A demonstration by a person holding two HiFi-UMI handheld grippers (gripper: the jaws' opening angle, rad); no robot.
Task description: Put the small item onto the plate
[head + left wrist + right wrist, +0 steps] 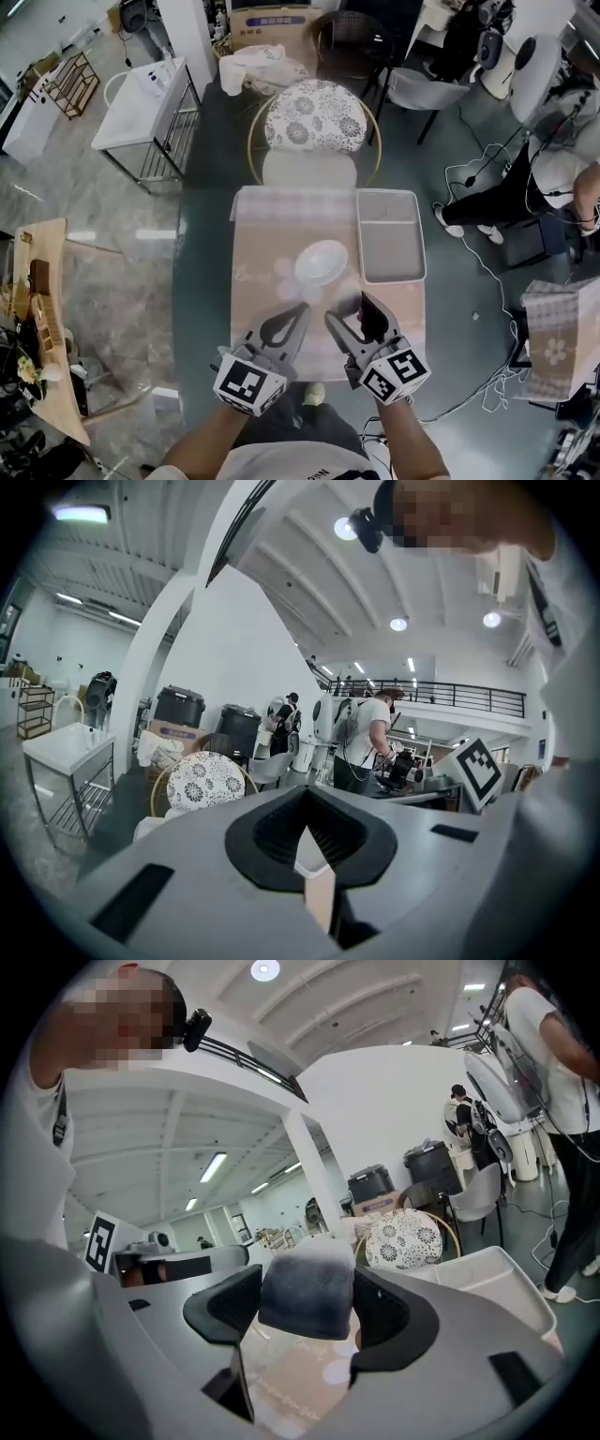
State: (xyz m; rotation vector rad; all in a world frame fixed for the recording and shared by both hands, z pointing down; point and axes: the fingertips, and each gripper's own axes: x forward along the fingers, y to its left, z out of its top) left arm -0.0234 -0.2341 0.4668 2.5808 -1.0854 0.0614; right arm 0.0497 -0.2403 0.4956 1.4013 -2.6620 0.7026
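Right now the right gripper (360,315) is clamped on the small dark item (307,1288), with the white plate (321,263) on the counter (258,244) just ahead of it, while the left gripper (298,313) beside it has its jaws together, holding nothing.

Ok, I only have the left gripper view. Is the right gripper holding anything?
Observer: Yes. The right gripper is shut on a dark grey block.
Operator: And where is the plate?
Observer: In the head view, the white plate sits on the mat just ahead of that gripper, with nothing in it.
Operator: Anything next to the plate?
Observer: A grey tray lies to the plate's right, apart from it.
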